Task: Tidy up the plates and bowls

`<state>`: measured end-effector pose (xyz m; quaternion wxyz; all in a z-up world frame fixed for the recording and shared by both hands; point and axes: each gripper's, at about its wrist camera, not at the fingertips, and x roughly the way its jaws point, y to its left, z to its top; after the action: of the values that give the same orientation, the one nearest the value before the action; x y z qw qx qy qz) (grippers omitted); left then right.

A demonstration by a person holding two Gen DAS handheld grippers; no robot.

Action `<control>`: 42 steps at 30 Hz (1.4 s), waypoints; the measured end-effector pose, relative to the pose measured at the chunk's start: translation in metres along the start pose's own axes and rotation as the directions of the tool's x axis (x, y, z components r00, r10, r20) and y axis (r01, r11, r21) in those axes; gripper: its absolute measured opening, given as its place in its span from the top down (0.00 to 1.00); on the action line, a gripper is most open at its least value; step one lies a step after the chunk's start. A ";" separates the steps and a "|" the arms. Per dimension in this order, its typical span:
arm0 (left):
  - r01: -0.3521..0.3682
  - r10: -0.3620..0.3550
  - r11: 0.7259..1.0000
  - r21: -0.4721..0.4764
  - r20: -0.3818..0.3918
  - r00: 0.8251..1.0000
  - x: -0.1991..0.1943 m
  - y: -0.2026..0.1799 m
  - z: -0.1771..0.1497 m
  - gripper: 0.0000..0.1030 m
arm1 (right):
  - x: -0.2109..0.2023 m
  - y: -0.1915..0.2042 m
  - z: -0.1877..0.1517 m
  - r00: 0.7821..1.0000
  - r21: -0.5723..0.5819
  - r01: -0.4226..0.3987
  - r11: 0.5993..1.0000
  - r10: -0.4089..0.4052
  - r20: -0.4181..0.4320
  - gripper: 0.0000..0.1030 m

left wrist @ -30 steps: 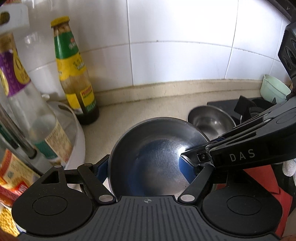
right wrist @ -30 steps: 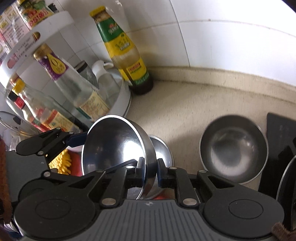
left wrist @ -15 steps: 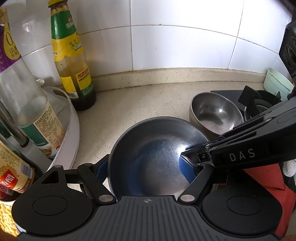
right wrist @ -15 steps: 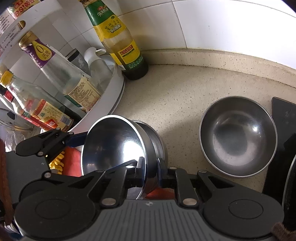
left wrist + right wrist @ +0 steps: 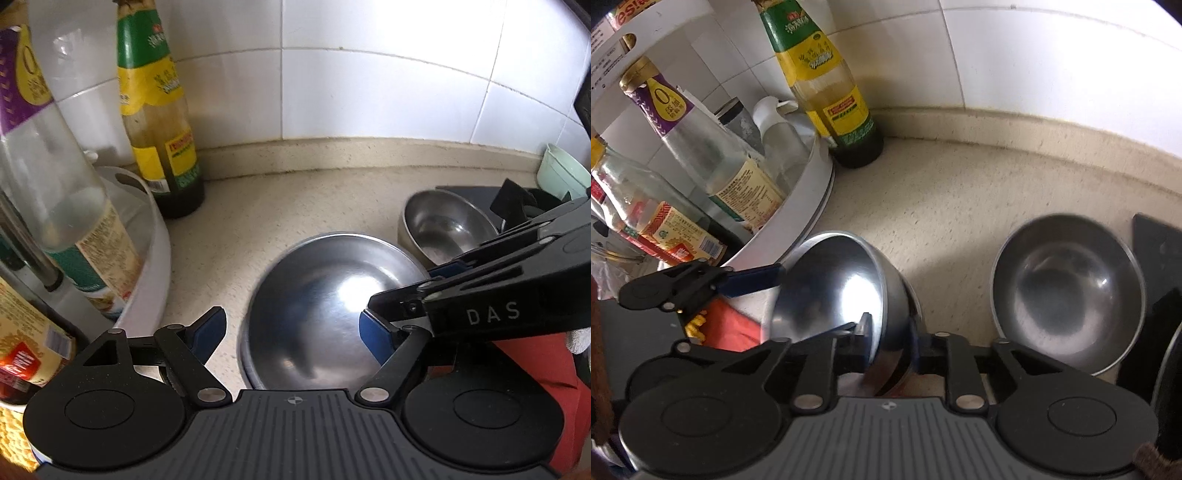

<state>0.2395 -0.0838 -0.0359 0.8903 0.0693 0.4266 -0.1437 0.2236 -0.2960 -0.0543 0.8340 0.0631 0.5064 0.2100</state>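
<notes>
Two grippers opening: left gripper (image 5: 291,332) spread beside steel bowl (image 5: 328,314), right gripper (image 5: 892,341) loosened astride its rim; bowl tilted on counter (image 5: 942,206), nested on another; slip, clatter risked if released unsettled

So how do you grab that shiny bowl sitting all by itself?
The lone steel bowl sits upright and open, so pinch its rim from above, one finger inside and one outside. The bare-counter side is probably best, since a black slab crowds the other edge.
</notes>
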 end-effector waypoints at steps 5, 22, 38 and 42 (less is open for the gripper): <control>-0.002 0.003 1.000 -0.005 0.025 1.000 -0.008 -0.001 0.003 0.18 | -0.013 0.002 0.003 0.999 -0.028 0.019 0.999 -0.018 0.047 0.76; 0.092 -0.101 0.985 0.146 0.057 0.993 0.008 -0.076 0.060 0.12 | -0.070 -0.095 -0.027 0.972 0.220 0.120 0.968 -0.160 0.174 0.75; 0.135 -0.121 0.974 0.184 -0.085 0.989 0.084 -0.095 0.071 0.10 | -0.029 -0.148 -0.029 0.990 0.358 0.040 0.933 -0.086 0.114 0.75; 0.153 -0.130 0.970 0.189 -0.128 0.983 0.092 -0.098 0.071 0.15 | -0.018 -0.151 -0.027 0.993 0.361 0.031 0.932 -0.070 0.095 0.84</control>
<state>0.3159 -0.2119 -0.0632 0.8403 0.1353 0.4645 -0.2445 0.2360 -0.4425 -0.0999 0.8391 0.2125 0.4928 0.0887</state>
